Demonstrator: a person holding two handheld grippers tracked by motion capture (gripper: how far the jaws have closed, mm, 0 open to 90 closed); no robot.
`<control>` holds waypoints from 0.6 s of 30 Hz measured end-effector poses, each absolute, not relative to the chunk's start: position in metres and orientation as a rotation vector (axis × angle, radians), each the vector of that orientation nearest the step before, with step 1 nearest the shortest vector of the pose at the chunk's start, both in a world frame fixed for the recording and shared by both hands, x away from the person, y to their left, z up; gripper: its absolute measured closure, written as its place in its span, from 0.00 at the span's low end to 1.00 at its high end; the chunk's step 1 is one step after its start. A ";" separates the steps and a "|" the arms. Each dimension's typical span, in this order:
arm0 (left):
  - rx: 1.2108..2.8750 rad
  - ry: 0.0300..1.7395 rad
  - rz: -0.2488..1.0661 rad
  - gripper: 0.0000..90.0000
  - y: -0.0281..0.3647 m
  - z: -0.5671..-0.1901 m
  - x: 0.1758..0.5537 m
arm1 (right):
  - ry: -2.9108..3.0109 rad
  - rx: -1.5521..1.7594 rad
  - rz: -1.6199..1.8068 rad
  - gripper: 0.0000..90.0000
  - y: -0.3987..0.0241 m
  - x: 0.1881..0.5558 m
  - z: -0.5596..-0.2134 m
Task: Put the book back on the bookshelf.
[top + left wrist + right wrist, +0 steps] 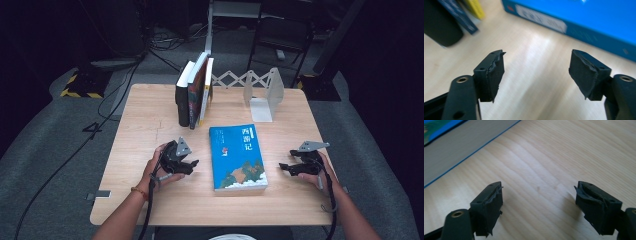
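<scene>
Parted jaws, bare table [574,150], book [454,145] edge

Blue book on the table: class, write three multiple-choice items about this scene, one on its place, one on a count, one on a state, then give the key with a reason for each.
1. Where does the blue book lie?
A. Flat between the two grippers
B. Upright inside the bookend
C. On the floor

2. How many books stand at the back of the table?
A. One
B. Three
C. Six

3. How are the left gripper's jaws?
A. Clamped on the book
B. Open, with nothing between them
C. Shut on a cable

Key: 1 A, it lies flat with the left gripper on one side and the right gripper on the other. 2 B, three standing books lean together beside the metal bookend. 3 B, bare wood shows between the pads.
</scene>
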State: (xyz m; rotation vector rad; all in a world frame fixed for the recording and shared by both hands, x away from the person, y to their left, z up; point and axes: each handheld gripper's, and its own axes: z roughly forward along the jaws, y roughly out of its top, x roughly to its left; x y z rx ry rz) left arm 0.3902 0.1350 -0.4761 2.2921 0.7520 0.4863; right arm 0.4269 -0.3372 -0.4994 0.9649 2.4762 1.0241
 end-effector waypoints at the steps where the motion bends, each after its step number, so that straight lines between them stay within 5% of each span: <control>1: 2.321 0.739 0.463 0.29 0.137 -0.481 0.384 | 2.509 0.922 1.040 0.25 -0.332 0.424 -0.497; 18: 2.301 0.777 0.277 0.22 0.164 -0.501 0.366 | 2.757 0.590 1.059 0.32 -0.290 0.397 -0.490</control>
